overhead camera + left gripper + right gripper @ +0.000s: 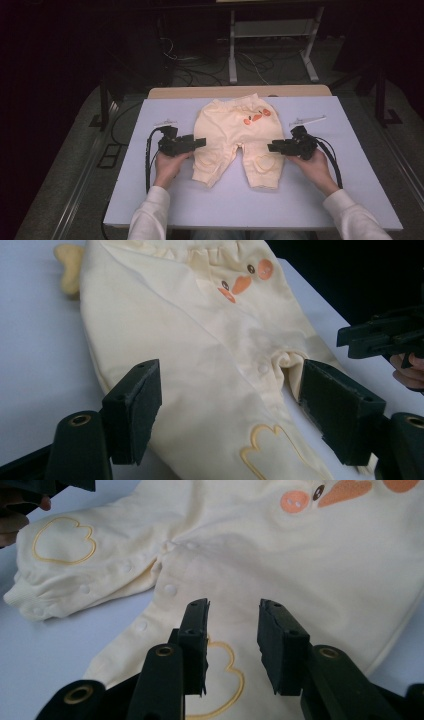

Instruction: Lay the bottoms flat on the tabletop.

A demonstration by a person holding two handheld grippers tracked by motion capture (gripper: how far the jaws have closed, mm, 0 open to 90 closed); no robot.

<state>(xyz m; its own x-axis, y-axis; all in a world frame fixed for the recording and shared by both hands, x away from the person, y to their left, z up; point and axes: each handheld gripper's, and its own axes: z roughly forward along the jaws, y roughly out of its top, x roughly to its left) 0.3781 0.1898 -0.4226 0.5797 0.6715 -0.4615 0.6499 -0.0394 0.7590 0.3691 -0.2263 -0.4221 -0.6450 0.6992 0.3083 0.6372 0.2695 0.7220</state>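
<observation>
A laboratory-style recording room: a white board-topped table (350,200) under focused light, dark surroundings, loose black cables (200,75) trailing over the grey carpeted floor (65,190), and a white metal stand frame (232,55) behind the table.

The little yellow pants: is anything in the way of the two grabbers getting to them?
No, nothing visible blocks them. The yellow pants lie flat on the white table. The left gripper and the right gripper both sit open beside the legs.
</observation>
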